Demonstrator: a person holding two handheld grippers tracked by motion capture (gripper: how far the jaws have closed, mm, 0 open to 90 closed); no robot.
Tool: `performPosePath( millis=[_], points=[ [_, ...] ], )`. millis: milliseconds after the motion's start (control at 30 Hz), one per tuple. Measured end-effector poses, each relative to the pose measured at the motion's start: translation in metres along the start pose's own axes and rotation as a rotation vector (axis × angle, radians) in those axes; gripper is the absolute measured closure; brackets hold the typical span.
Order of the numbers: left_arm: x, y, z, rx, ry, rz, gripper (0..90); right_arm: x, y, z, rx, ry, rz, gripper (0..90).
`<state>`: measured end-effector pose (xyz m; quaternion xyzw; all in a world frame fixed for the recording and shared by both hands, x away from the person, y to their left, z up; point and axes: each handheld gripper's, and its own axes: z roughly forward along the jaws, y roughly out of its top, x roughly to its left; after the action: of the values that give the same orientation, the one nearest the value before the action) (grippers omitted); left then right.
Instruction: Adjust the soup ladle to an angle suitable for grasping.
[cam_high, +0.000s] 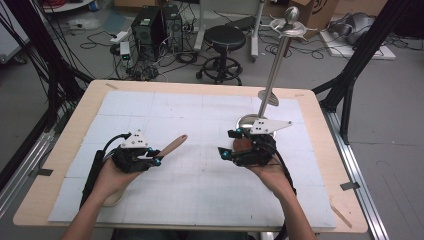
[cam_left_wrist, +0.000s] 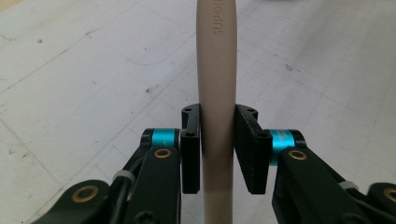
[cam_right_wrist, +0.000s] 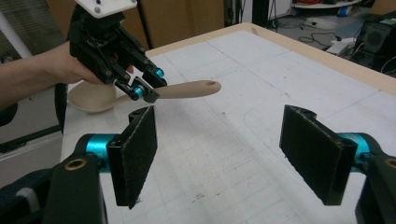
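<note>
While the left gripper (cam_high: 156, 160) clamps one beige ladle (cam_high: 172, 145), the right gripper (cam_high: 226, 144) gapes empty.
One steel stand (cam_high: 276, 70) rises at upper right.

Beige ladle (cam_left_wrist: 215, 93), black jaws (turquoise collars).

Metal stand (cam_high: 276, 70), black stool (cam_high: 224, 38) beyond table (cam_high: 320, 150)
</note>
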<state>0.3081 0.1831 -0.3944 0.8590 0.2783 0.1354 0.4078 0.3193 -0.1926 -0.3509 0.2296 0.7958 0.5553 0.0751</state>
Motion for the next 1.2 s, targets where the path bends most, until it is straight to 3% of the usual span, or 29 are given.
performPosePath(
  millis=[367, 767, 1200],
  points=[
    [-0.009, 0.013, 0.002, -0.041, -0.024, 0.013, 72.9, 0.002, 0.001, 0.008, -0.018, 0.012, 0.017, 27.0],
    [-0.020, 0.028, 0.001, -0.077, -0.048, 0.032, 72.8, 0.005, 0.001, 0.023, -0.002, 0.043, 0.038, 29.1],
    [-0.036, 0.040, 0.005, -0.107, -0.078, 0.061, 72.9, 0.009, -0.001, 0.038, 0.013, 0.082, 0.061, 38.9]
  ],
)
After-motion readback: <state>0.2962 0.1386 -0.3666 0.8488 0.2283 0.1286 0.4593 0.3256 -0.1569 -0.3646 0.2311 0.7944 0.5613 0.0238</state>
